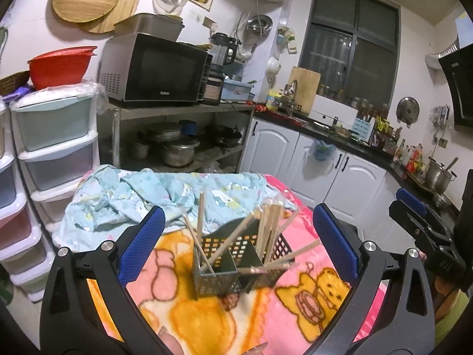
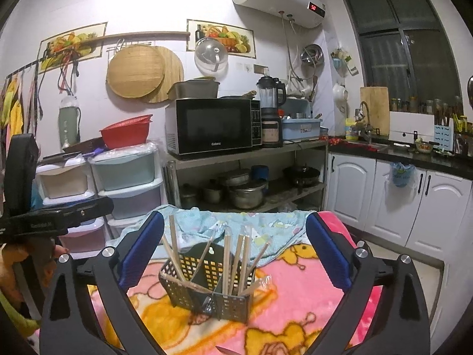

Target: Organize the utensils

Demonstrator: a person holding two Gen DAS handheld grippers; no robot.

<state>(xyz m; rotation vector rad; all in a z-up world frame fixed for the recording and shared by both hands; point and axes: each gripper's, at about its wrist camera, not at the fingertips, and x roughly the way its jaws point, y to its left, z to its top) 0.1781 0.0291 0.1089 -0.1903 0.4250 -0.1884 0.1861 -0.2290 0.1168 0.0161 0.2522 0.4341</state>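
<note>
1. Blue pads line my left gripper, its jaws spread wide with nothing pressed between them.
2. My right gripper is spread just as wide, empty too.
3. Between both pairs of fingers, a little farther off, stands the black perforated utensil holder on the pink cartoon blanket.
4. Wooden chopsticks stick up from its compartments, most leaning at different angles; one lies across the rim.
5. A crumpled light-blue cloth lies on the far side of the blanket.
6. Far beyond, a microwave sits on a metal shelf with pots beneath, white cabinets to the right.
</note>
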